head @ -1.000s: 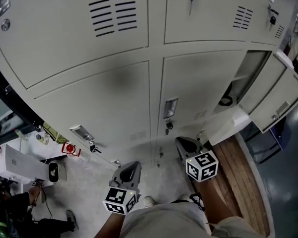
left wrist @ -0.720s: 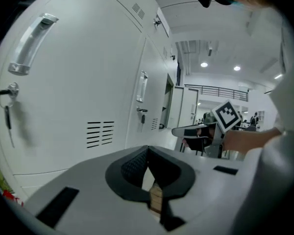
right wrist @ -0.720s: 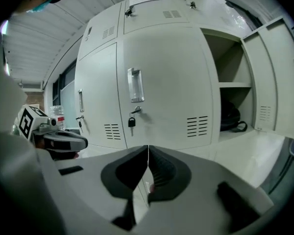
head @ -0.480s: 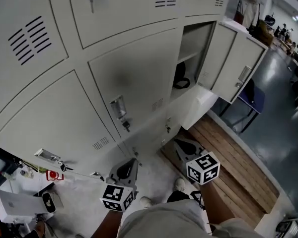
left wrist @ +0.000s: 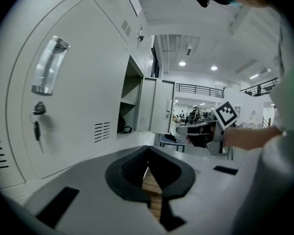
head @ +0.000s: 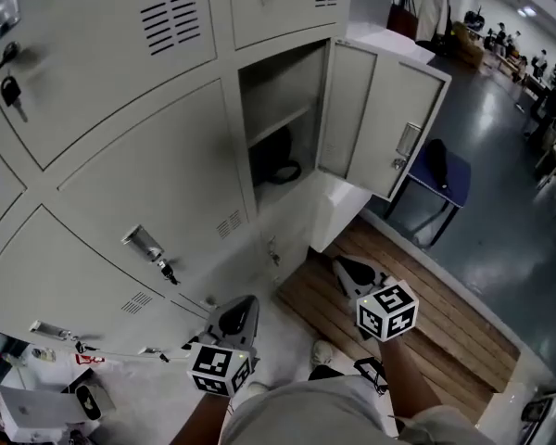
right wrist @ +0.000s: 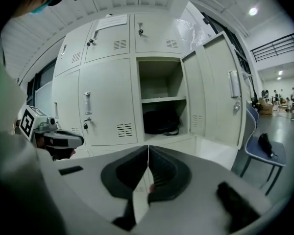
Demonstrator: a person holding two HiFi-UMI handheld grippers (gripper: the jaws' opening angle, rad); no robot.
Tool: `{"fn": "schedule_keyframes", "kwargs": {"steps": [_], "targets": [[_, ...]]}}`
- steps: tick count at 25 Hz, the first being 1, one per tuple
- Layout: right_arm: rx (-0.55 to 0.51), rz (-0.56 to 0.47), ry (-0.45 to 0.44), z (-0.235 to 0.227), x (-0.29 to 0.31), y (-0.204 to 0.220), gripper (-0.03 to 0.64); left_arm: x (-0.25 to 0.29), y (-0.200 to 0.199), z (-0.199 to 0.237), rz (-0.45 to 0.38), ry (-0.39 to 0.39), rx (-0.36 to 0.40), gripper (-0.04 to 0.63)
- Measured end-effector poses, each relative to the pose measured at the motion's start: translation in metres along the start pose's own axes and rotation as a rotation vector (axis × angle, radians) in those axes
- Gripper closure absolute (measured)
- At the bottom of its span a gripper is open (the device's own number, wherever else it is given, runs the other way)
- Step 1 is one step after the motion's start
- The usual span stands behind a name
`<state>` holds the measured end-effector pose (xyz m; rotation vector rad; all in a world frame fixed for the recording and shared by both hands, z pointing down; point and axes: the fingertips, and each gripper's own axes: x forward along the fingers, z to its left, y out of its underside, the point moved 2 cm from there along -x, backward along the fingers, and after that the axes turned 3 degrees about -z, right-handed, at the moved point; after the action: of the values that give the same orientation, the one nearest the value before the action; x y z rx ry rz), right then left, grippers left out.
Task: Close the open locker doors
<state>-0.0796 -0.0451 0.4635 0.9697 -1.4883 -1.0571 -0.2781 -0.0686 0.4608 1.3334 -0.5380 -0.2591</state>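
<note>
The grey locker door (head: 380,123) stood wide open; left gripper (head: 244,304) and right gripper (head: 341,265) jaws were together, empty.

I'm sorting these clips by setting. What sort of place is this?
Likely a workplace locker area: rows of grey metal lockers, one open locker holding a black bag, a big hall beyond.

The head view looks steeply down from above, with the pale grey metal locker bank (head: 120,156) spanning 9 to 12 o'clock. The left gripper view runs close along it, and the right gripper view faces it squarely. All three share the open grey metal locker door (head: 380,123).
</note>
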Motion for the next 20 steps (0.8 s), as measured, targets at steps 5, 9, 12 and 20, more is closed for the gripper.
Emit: {"fn": "schedule_keyframes", "kwargs": {"steps": [5,9,12,20], "targets": [[0.005,-0.008,0.031,-0.074,-0.011,-0.005,0.589,0.049,-0.008,-0.028,0.001,-0.008,-0.004,0.581],[0.01,-0.022,0.051,-0.13,-0.015,-0.012,0.589,0.086,-0.014,-0.044,-0.006,-0.026,-0.002,0.581],[0.011,-0.026,0.056,-0.167,-0.018,-0.016,0.589,0.111,-0.02,-0.056,-0.016,-0.043,-0.003,0.581],[0.014,-0.022,0.061,-0.247,-0.013,-0.018,0.589,0.16,-0.02,-0.076,-0.008,-0.095,-0.024,0.581]]}}
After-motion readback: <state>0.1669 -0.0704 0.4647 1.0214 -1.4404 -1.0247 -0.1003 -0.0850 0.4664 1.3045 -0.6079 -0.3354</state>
